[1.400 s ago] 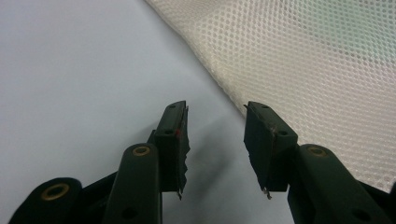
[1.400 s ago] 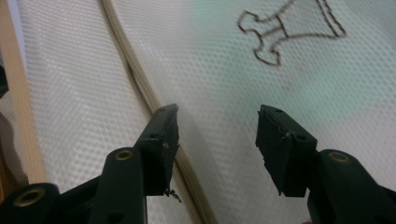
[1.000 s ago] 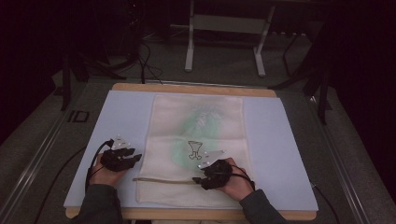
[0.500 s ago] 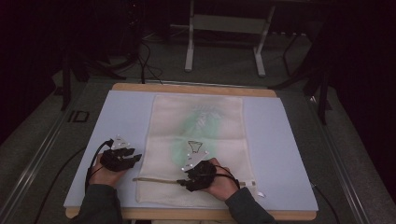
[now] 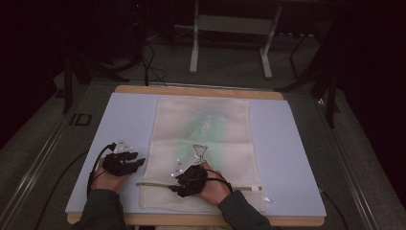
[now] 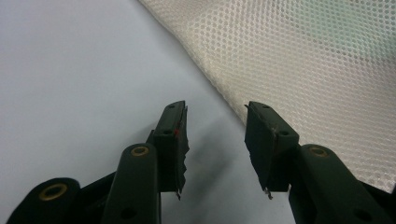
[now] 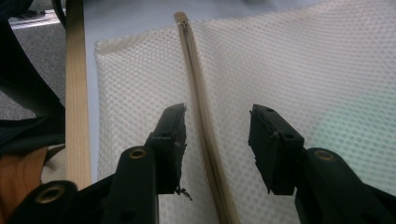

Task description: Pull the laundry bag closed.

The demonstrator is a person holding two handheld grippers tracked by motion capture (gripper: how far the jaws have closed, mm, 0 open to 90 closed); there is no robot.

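Note:
A cream mesh bag [image 5: 206, 143] lies flat on a pale blue mat [image 5: 134, 120], with something green showing faintly through the mesh [image 5: 208, 127]. A zipper [image 5: 239, 187] runs across the bag near its front edge. My right gripper [image 5: 174, 184] rests on the bag and points left. In the right gripper view its jaws stand open [image 7: 217, 114] on either side of the zipper [image 7: 194, 79]. My left gripper [image 5: 140, 162] sits on the mat just left of the bag. It is open [image 6: 215, 112] and empty, with the edge of the mesh bag [image 6: 303, 60] near its right jaw.
The mat covers a wooden table, whose edge [image 5: 191, 90] shows at the back and the front. A small dark outline [image 5: 200, 152] marks the bag's middle. Metal stand legs [image 5: 230, 43] and cables lie on the floor beyond. Bare mat [image 5: 292, 143] stretches right of the bag.
My right gripper has slid left along the zipper, from the bag's middle toward its left end. The left gripper has stayed in place.

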